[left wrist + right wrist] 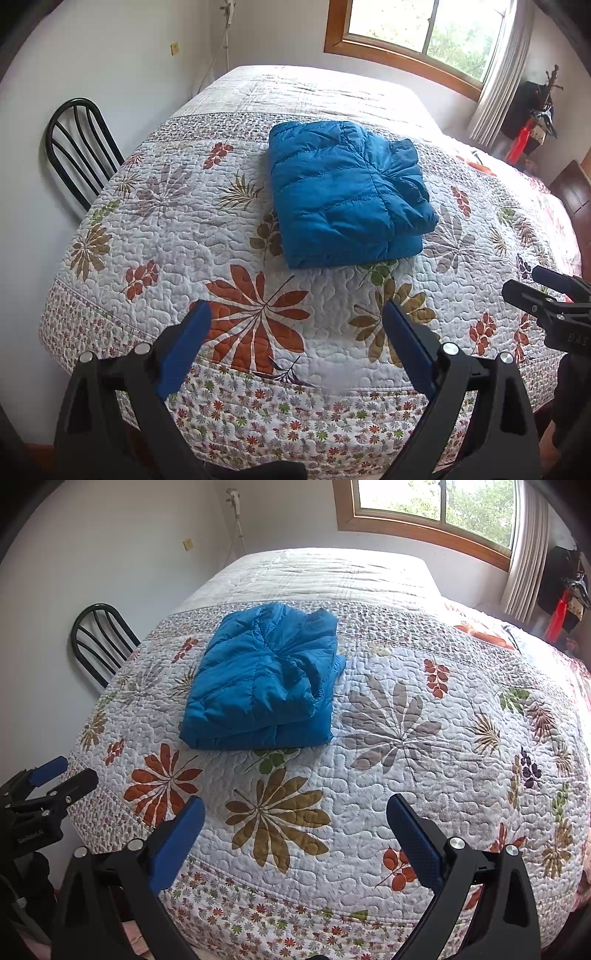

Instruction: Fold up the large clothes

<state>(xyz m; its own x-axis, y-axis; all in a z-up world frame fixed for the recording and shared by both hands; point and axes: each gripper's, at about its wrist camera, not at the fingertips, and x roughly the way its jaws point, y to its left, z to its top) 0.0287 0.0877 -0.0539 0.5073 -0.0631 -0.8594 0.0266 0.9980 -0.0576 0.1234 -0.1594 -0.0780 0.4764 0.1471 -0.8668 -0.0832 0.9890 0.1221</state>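
Note:
A blue puffer jacket [347, 195] lies folded into a compact rectangle on the floral quilted bed [184, 229]; it also shows in the right wrist view [262, 679]. My left gripper [295, 314] is open and empty, held above the near edge of the bed, well short of the jacket. My right gripper [295, 805] is open and empty too, above the bed's near part, to the right of the jacket. The right gripper shows at the right edge of the left wrist view [546, 295], and the left gripper at the left edge of the right wrist view [44, 786].
A black metal chair [77, 147] stands against the white wall left of the bed. A wood-framed window [424, 33] with a curtain [498, 81] is behind the bed. Dark and red items [528, 122] hang at the far right.

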